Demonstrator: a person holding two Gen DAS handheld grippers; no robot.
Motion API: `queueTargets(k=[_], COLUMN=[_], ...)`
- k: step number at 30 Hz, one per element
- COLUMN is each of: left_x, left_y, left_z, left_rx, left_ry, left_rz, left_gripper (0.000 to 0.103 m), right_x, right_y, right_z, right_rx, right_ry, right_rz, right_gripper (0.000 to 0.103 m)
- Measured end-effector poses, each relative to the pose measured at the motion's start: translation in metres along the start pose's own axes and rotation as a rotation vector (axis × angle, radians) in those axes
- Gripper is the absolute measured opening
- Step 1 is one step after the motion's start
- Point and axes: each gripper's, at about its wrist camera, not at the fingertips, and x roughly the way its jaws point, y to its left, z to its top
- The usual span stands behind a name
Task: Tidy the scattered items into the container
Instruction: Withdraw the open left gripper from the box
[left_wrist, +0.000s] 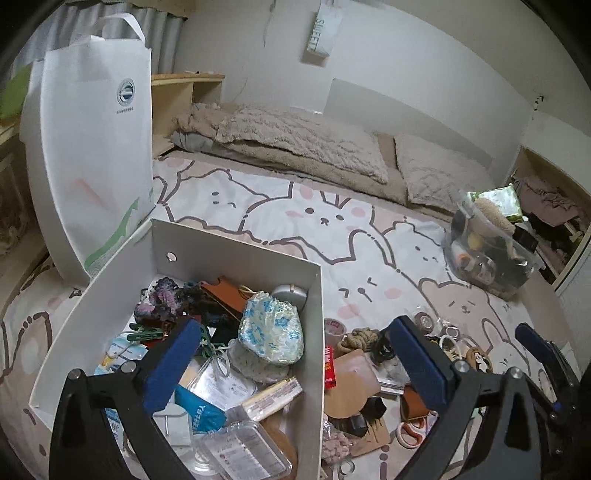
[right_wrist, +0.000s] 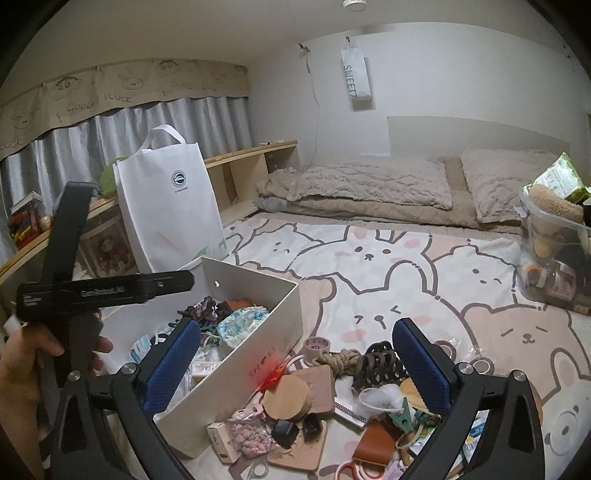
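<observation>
A white shoebox (left_wrist: 236, 243) stands on the bed, part-filled with small items, among them a blue-flowered pouch (left_wrist: 271, 326); it also shows in the right wrist view (right_wrist: 255, 343). My left gripper (left_wrist: 295, 365) is open and empty, over the box's right wall. Scattered items lie right of the box: a knotted rope (right_wrist: 338, 360), a dark hair claw (right_wrist: 380, 363), a round wooden piece (right_wrist: 290, 400), a brown leather pouch (right_wrist: 375, 445), a tape roll (right_wrist: 317, 345). My right gripper (right_wrist: 295, 365) is open and empty above this pile.
A white tote bag (left_wrist: 92, 147) stands behind the box. A clear plastic bin (left_wrist: 487, 251) of items sits at the far right of the bed. Beige pillows (left_wrist: 306, 144) lie at the headboard. The cartoon-print bedsheet (left_wrist: 332, 221) lies between.
</observation>
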Motion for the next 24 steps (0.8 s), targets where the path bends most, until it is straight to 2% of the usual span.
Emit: queueTargets(k=[24], left_x=[-0.068], left_y=[-0.010], left_z=[-0.013], left_rx=[0.056], left_ry=[-0.086], left_rz=[-0.028], left_gripper=[0.103], right_x=[-0.047], right_y=[0.013], right_z=[0.000], right_rx=[0.002], right_ry=[-0.050], right_rz=[-0.007], right_gripper=[0.103])
